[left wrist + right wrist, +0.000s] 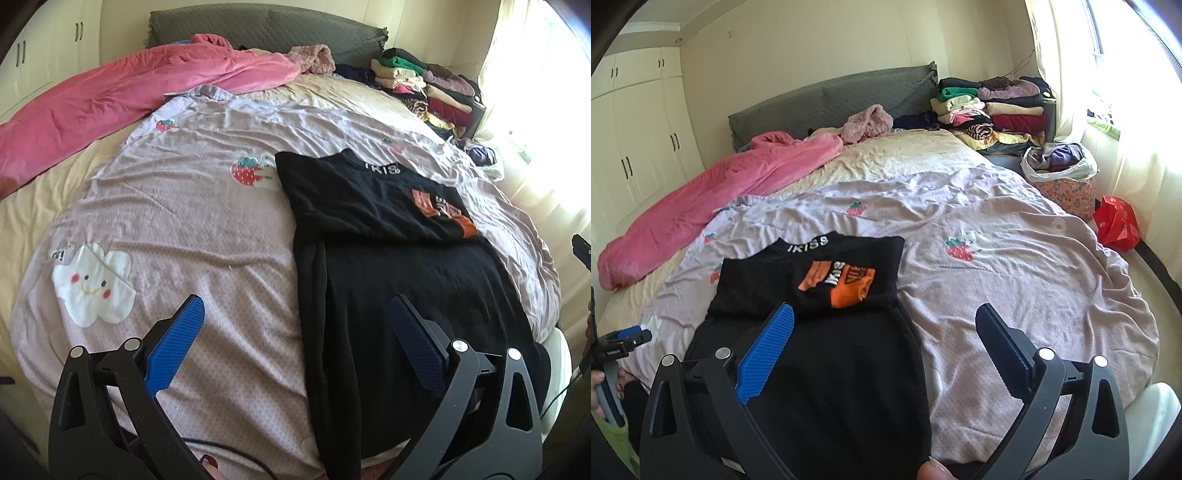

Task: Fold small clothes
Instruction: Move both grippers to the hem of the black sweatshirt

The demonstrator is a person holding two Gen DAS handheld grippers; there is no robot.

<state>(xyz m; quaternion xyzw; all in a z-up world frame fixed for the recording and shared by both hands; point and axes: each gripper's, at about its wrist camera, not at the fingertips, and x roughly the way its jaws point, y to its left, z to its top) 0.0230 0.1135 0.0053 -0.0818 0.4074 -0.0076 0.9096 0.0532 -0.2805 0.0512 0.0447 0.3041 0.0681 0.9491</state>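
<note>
Black shirt (812, 343) hem cut off, left gripper (295, 354) agape, right gripper (886, 354) agape

window (1115, 48) glare blown out right, fisheye-warped edges.

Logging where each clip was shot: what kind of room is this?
Most likely a home bedroom: a bed with a grey headboard, a pink duvet, and built-in wardrobes.
</note>
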